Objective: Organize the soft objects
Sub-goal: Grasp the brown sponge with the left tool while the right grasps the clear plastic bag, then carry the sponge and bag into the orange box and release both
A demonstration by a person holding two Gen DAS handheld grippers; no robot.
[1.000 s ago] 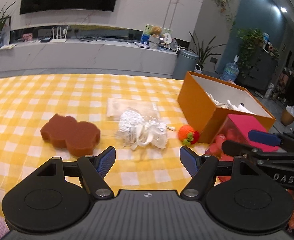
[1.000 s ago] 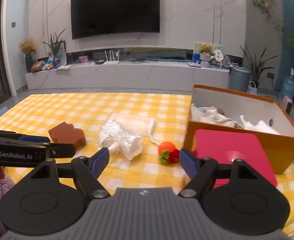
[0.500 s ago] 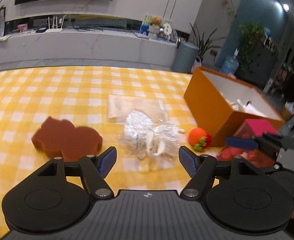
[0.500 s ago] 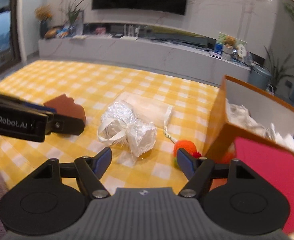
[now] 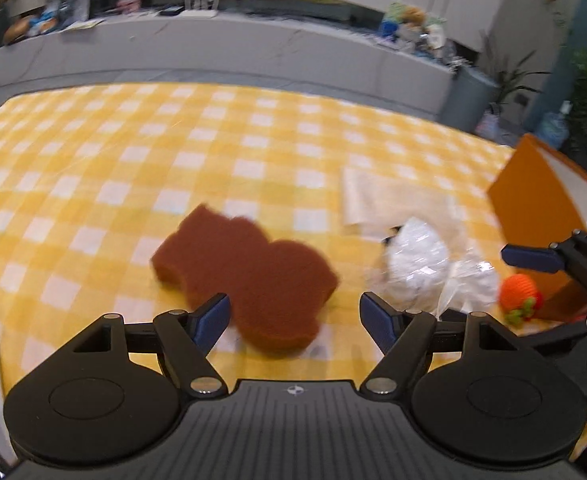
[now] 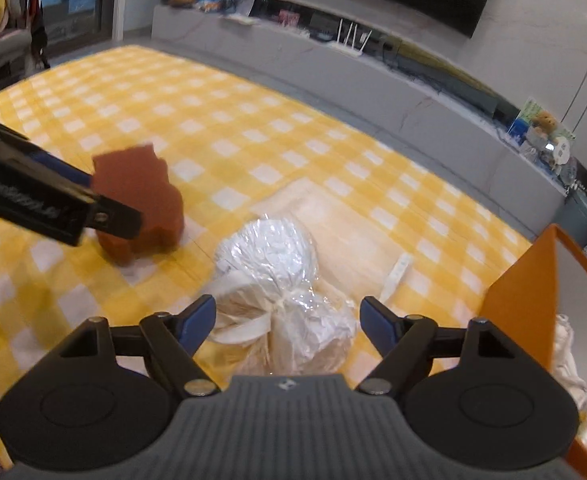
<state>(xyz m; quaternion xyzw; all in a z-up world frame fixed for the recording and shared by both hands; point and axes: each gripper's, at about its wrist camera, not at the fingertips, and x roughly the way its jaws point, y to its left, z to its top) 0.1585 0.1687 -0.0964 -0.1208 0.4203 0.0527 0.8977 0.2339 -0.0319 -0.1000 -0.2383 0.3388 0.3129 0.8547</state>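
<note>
A brown scalloped sponge (image 5: 245, 276) lies on the yellow checked cloth. My left gripper (image 5: 293, 316) hovers over its near end, jaws opening, pads not pressing it. To its right lies a plastic-wrapped white bundle (image 5: 421, 264), then an orange knitted ball (image 5: 519, 298). In the right wrist view the bundle (image 6: 277, 276) sits between the fingers of my right gripper (image 6: 287, 318), whose jaws are opening and not squeezing it. The sponge (image 6: 141, 200) shows at left, behind the left gripper's finger (image 6: 53, 204).
An orange box (image 5: 533, 208) stands at the right with white cloth (image 6: 569, 352) inside. A flat clear bag (image 5: 393, 200) lies behind the bundle. The right gripper's finger (image 5: 533, 258) reaches in near the ball. Beyond the table runs a grey TV bench.
Both grippers have swung left and dipped towards the table. The sponge now sits at the left gripper's fingers and the bundle at the right gripper's. The red lid has left both views.
</note>
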